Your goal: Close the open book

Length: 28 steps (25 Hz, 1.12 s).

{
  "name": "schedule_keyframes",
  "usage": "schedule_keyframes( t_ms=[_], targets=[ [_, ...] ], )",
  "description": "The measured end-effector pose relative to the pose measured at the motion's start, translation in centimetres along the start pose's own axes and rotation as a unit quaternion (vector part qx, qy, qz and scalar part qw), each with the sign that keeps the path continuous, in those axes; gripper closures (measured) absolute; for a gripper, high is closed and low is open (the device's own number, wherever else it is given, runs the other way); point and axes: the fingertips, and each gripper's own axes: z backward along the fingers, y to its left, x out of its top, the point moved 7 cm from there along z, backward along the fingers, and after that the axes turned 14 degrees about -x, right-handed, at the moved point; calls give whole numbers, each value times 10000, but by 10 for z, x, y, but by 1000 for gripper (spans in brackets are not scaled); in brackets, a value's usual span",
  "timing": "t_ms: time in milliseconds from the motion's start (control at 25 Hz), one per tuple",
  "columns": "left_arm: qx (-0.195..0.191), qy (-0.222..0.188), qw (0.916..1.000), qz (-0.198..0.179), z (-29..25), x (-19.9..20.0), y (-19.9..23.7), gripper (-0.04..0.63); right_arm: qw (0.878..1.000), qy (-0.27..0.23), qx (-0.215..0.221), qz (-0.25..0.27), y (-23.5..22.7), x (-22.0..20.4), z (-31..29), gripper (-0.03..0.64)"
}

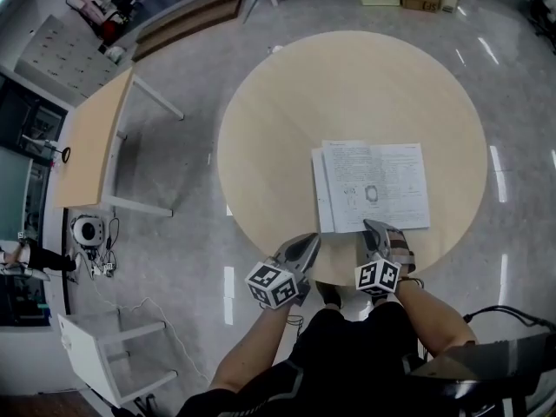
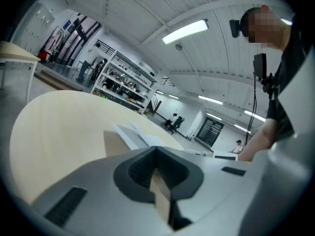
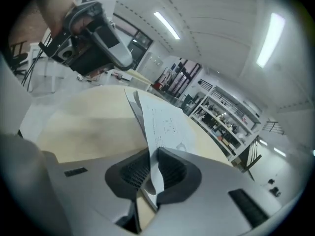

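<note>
Lying open on surface point(image 1: 347, 85) near its front edge, head view: book point(image 1: 373, 185). Right tongs point(image 1: 373, 228) at book's near edge, left tongs point(image 1: 308, 243) beside, off book. Left gripper view: tongs closed, empty. Right gripper view: tongs pinching page point(image 3: 162, 122).

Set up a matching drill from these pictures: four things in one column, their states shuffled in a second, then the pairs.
Column one:
1. book
2. left gripper
3. right gripper
4. table

Column two:
A. jaws together, nothing between them
B. round, pale wood, carries the rest
C. lies open, printed pages up
D. jaws closed on a page at the near edge

Pairs: 1-C, 2-A, 3-D, 4-B
</note>
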Motion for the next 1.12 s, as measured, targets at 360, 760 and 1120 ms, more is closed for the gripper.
schedule_keyframes(
  t_ms=[360, 760, 1120],
  targets=[
    [-245, 1, 9996, -136, -22, 22, -11, 598, 9743, 290, -68, -2233, -46, -26, 15, 581],
    [-714, 301, 9965, -303, -68, 22, -36, 598, 8777, 1076, -79, -4670, -67, -88, 27, 595],
    [-855, 404, 9946, -426, -91, 29, -54, 598, 7990, 1715, 183, -5760, -75, -114, 24, 595]
  ],
)
